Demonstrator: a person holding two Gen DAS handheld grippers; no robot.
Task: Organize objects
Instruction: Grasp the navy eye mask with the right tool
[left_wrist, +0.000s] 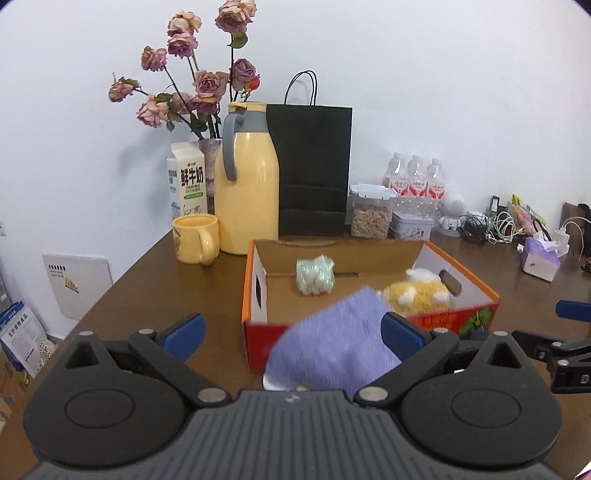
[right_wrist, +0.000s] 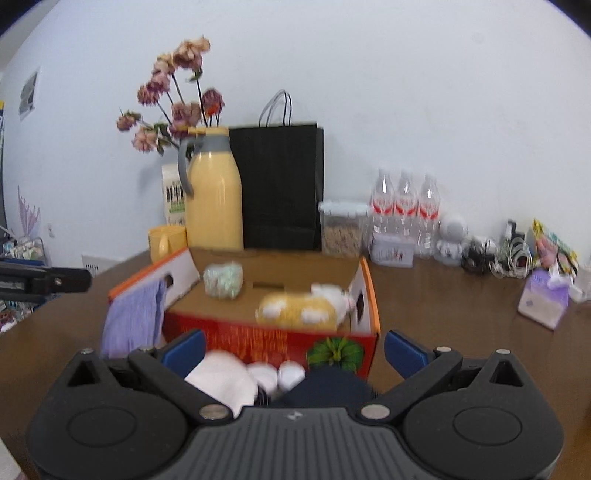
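Left claw is shown spread wide, gripping nothing; purple cloth is draped between its fingers, over the near wall of the cardboard box directly ahead; right claw likewise wide.

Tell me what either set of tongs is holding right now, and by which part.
Nothing. The left tongs and right tongs both stand wide open; the purple cloth just hangs over the cardboard box wall, ungripped.
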